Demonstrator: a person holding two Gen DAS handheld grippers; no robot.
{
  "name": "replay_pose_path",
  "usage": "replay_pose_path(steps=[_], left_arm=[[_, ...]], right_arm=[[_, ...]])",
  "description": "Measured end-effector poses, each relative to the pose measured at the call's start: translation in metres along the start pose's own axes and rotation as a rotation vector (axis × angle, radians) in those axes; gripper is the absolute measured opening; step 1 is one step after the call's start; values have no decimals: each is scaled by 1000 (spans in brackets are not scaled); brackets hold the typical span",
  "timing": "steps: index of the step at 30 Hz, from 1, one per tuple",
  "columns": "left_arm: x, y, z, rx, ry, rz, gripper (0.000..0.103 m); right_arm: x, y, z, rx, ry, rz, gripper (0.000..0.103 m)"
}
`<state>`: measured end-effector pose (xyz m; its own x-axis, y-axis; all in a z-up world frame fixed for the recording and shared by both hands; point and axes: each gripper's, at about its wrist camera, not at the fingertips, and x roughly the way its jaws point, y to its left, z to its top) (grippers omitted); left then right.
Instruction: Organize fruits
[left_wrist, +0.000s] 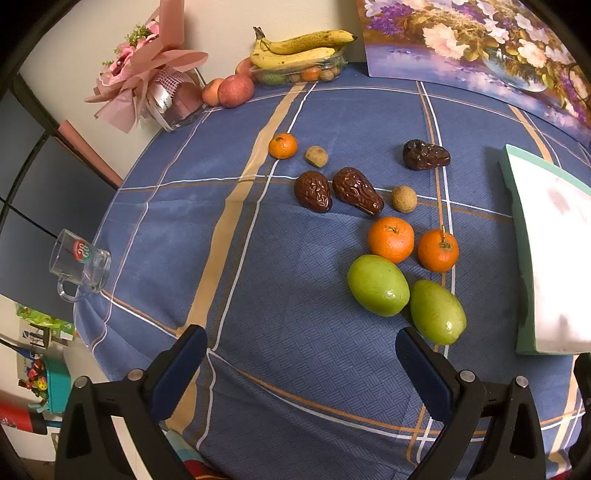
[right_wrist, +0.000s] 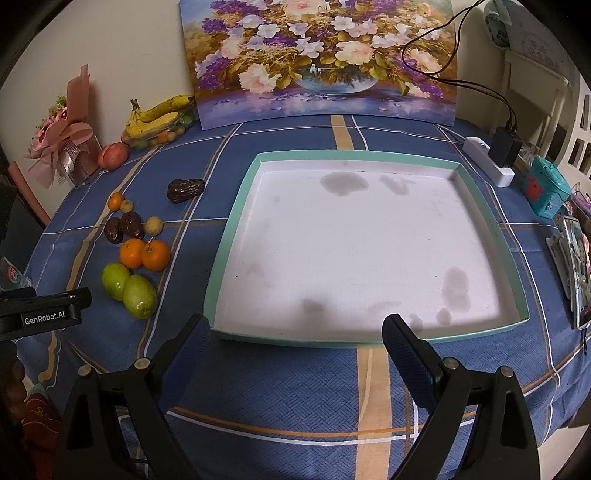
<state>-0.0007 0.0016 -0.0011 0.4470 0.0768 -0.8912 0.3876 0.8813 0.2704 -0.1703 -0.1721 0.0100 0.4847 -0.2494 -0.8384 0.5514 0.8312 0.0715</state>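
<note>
Loose fruit lies on the blue checked tablecloth (left_wrist: 280, 288): two green fruits (left_wrist: 378, 285) (left_wrist: 437, 312), two oranges (left_wrist: 390, 239) (left_wrist: 438, 250), a small orange (left_wrist: 283, 146), three dark brown dates (left_wrist: 313, 191) (left_wrist: 357, 190) (left_wrist: 425, 154) and two small tan fruits (left_wrist: 404, 199) (left_wrist: 316, 156). A shallow white tray with a teal rim (right_wrist: 236, 218) stands to their right, with nothing in it. My left gripper (left_wrist: 301, 350) is open and empty, just short of the green fruits. My right gripper (right_wrist: 295, 332) is open and empty at the tray's near edge.
Bananas on a clear box of fruit (left_wrist: 299, 50), apples (left_wrist: 235, 90) and a pink bouquet (left_wrist: 147, 74) stand at the back. A glass mug (left_wrist: 79, 260) sits at the left table edge. A flower painting (right_wrist: 321, 59) leans on the wall. A power strip (right_wrist: 487, 160) and small items lie at right.
</note>
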Motion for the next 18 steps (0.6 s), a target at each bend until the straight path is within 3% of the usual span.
replay_pose_path(steps=[16, 18], left_arm=[[-5, -1, 0, -2, -49, 14, 103], [-4, 0, 0, -4, -17, -10, 103]], right_arm=[[1, 0, -1, -8, 3, -5, 95], [2, 1, -1, -11, 3, -7, 95]])
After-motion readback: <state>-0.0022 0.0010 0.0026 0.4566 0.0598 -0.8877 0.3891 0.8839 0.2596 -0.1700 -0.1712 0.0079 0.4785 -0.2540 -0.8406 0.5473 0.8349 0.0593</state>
